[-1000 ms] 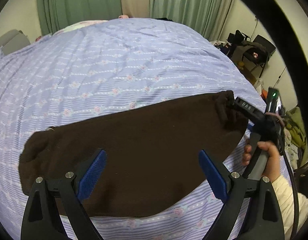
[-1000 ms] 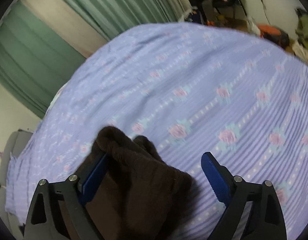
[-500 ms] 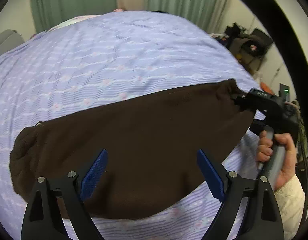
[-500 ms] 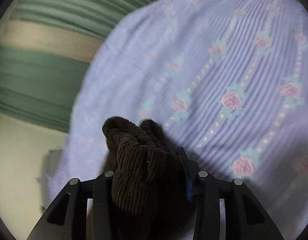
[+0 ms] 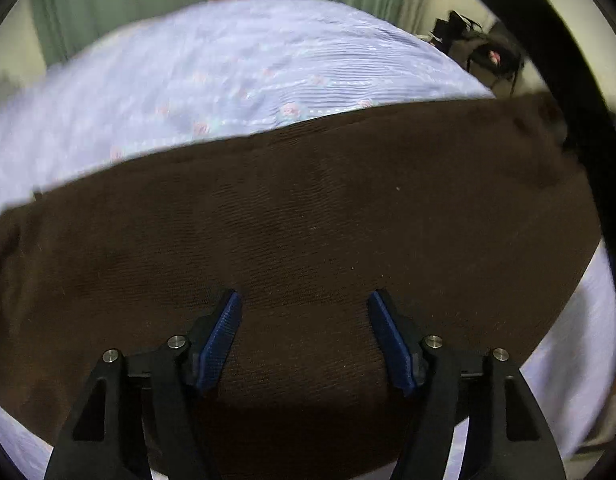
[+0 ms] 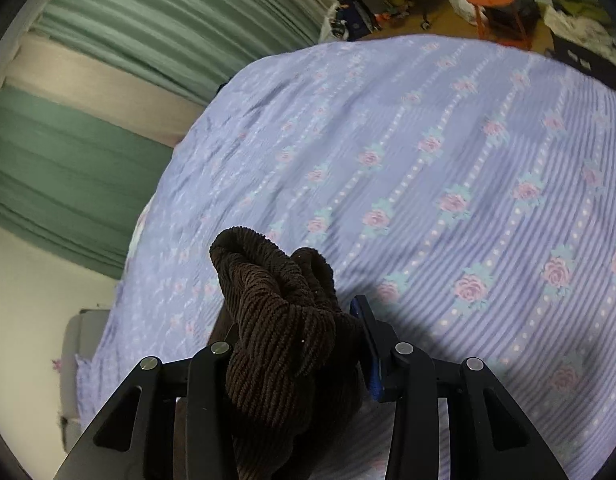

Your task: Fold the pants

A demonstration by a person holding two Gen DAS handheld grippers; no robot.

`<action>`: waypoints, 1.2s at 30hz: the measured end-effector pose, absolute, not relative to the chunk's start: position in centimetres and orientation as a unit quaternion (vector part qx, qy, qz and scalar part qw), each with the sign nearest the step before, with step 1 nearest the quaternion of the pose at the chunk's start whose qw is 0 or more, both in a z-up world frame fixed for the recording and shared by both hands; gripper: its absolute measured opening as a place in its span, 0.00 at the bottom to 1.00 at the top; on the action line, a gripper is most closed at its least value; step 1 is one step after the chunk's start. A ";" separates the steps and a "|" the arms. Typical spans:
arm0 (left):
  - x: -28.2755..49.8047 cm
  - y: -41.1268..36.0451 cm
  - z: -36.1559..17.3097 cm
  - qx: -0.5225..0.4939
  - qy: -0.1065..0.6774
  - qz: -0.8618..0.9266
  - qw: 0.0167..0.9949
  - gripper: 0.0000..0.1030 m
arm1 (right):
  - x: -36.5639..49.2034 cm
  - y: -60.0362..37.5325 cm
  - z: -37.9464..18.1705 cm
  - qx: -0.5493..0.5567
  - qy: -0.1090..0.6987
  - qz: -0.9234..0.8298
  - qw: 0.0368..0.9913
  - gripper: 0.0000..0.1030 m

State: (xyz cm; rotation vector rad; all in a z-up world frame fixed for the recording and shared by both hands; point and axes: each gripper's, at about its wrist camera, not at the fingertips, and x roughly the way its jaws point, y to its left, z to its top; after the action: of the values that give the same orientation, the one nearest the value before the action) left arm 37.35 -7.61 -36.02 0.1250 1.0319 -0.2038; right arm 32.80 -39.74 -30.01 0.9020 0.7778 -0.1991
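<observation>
Right gripper [image 6: 296, 344] now clamped on bunched end of pants [image 5: 308, 240], lifting off bedspread [image 5: 248, 72]; left gripper [image 5: 304, 332] narrowed, unclosed, nearer cloth. Fold starting.

One pants [image 5: 308, 220]; two tongs [image 5: 304, 320] [image 6: 296, 320]; one bedspread [image 6: 447, 160]; two curtains [image 6: 68, 168]

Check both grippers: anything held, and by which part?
Right gripper is shut on the pants, pinching a bunched end. Left gripper is open over the pants, holding nothing.
</observation>
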 end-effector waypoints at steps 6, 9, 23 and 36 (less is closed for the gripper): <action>35.5 -8.2 -33.1 0.119 0.464 -0.067 0.875 0.71 | 34.6 -37.6 -26.8 0.375 0.365 -0.092 0.847 0.40; 33.3 -5.3 -29.1 0.054 0.443 -0.042 0.894 0.87 | 34.4 -36.5 -23.8 0.354 0.348 -0.082 0.864 0.40; 23.0 10.8 -21.6 -0.016 0.449 0.105 0.887 0.87 | 35.9 -12.0 -14.4 0.034 0.328 0.033 0.944 0.40; 21.4 18.2 -20.1 -0.047 0.441 0.234 0.865 0.87 | 37.5 6.6 -27.1 -0.103 0.461 0.196 0.859 0.48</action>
State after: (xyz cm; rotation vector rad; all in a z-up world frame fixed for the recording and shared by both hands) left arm 21.40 18.17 -20.05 -0.0993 0.9232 0.4911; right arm 37.53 6.60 -27.13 -0.2154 0.9685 0.4115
